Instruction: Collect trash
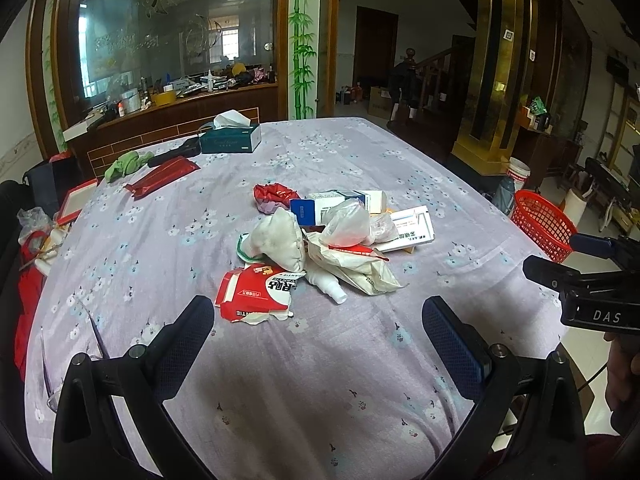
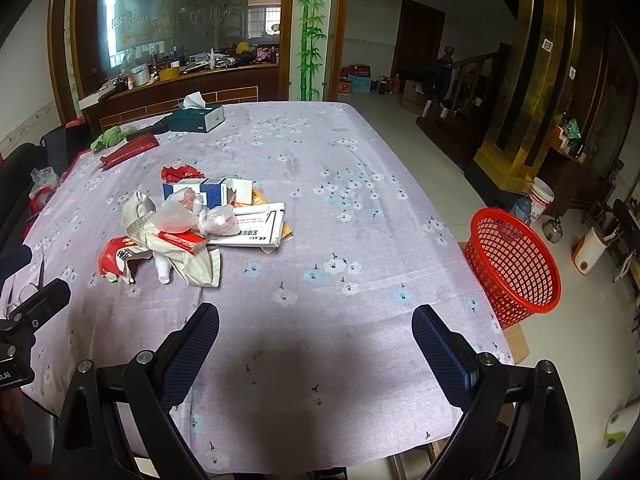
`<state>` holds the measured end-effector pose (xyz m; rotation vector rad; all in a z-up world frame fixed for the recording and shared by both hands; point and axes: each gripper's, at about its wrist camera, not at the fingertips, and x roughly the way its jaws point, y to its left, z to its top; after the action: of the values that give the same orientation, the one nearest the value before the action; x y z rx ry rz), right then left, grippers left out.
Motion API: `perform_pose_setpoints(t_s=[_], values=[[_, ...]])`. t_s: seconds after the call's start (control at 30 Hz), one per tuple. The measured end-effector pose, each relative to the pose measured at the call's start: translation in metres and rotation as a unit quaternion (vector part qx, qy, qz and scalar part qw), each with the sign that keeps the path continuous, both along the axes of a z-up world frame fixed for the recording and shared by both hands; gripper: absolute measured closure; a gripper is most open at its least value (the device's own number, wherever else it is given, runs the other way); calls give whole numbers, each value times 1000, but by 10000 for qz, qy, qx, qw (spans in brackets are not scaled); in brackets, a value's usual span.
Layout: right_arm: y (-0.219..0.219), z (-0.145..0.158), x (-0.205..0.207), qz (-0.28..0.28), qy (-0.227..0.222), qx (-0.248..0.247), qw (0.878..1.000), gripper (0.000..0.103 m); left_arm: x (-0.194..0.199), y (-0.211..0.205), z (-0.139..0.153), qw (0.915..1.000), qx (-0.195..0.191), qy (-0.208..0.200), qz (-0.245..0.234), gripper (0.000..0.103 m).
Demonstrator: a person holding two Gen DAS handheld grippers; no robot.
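Hovering over the near edge of the bench (image 1: 160, 240), the left gripper (image 1: 318, 326) has its jaws spread wide and empty; the trash pile (image 1: 320, 240) lies just ahead of it, mid-cloth, with the torn red wrapper (image 1: 256, 292) nearest. The red basket (image 1: 542, 226) stands beyond the bench's right edge.

From the right wrist, the right gripper (image 2: 316, 334) is likewise agape, holding nothing; the trash pile (image 2: 192, 224) sits ahead and to its left, the red basket (image 2: 512, 264) on the floor to its right.
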<state>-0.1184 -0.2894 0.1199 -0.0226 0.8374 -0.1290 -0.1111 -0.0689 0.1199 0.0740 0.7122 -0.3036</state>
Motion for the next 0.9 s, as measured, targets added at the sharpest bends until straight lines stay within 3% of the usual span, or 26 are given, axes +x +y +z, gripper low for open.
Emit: perform_pose_setpoints(t_s=[0.27,0.43,0.67,0.73,0.9], values=[[6,0,3,87,17,24,10000,6,-1,4,2,10000,-8,6,54,0],[10,-3,7,239,90,224,9994,13,2,13,0,9998,-41,97,175,0],[28,-16,30,977,426,946,9898,29,10,39,-16,9962,-200,604,591,0],[39,-24,41,1208,542,1022,9859,30,10,47,-19,9950,-249,689,683,1],[71,-44,75,1731,853,889,9772,39,6,66,-25,9920,-315,857,873,16]])
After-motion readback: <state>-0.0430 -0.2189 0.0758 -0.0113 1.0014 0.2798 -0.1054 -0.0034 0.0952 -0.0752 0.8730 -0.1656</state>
